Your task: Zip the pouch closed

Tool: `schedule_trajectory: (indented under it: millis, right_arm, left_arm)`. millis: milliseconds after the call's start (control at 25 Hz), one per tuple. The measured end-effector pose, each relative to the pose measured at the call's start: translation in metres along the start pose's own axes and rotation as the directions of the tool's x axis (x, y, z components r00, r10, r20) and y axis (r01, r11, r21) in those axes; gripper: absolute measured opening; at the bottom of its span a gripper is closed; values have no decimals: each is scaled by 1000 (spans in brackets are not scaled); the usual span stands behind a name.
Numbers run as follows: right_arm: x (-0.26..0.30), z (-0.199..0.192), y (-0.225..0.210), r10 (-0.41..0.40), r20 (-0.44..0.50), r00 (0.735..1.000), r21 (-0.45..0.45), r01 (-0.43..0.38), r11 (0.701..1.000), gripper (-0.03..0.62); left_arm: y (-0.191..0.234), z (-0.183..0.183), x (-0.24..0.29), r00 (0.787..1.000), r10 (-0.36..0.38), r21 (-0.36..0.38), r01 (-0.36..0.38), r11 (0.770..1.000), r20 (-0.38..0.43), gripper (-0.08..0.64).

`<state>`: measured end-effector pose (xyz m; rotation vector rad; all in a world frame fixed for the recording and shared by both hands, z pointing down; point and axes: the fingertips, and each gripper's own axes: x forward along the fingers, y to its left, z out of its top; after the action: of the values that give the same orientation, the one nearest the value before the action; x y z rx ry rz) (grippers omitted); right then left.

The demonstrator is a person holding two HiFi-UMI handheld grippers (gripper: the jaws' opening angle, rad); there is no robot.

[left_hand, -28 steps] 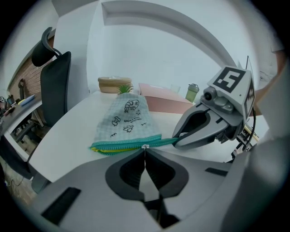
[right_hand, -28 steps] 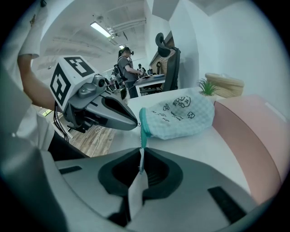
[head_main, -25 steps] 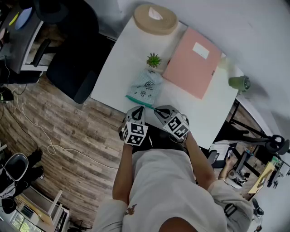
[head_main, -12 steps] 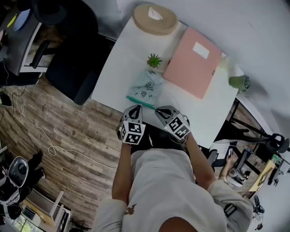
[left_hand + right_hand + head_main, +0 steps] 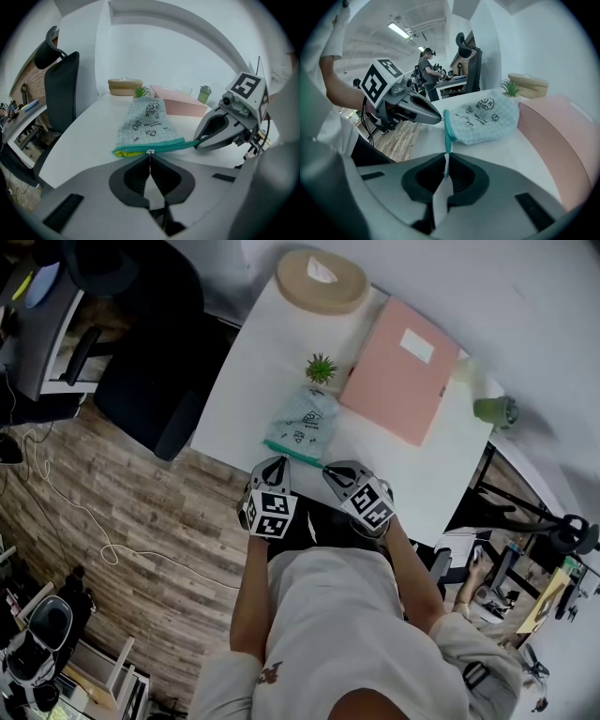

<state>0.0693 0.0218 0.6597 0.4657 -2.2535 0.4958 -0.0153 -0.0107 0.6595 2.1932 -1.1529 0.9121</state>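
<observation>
A pale checked pouch (image 5: pixel 302 422) with a teal zipper (image 5: pixel 157 146) lies near the front edge of the white table (image 5: pixel 244 381). My left gripper (image 5: pixel 150 155) is shut on the small metal zipper pull (image 5: pixel 150 151). To the pull's left, the pouch mouth still gapes and shows yellow lining (image 5: pixel 119 151). My right gripper (image 5: pixel 446 160) is shut on the zipper's end tab (image 5: pixel 446 149) and holds the zipper taut. In the head view the left gripper (image 5: pixel 277 462) and right gripper (image 5: pixel 327 469) sit side by side at the pouch's near edge.
Behind the pouch stand a small green plant (image 5: pixel 321 367), a pink folder (image 5: pixel 398 371), a round wooden box (image 5: pixel 322 279) and a green cup (image 5: pixel 495 411). A black office chair (image 5: pixel 150 381) stands left of the table. A person (image 5: pixel 426 69) stands far off.
My left gripper has slid a little to the left along the zipper with the pull. The right gripper has kept still.
</observation>
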Motion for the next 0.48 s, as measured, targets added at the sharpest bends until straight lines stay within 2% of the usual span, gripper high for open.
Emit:
schedule_trajectory:
  millis: [480]
  right_arm:
    - [2,-1,0,-28,-10,1000,54,29,998,15]
  left_arm:
    - [15,0,-2,1000,-8,3,8,1000,-17,-2]
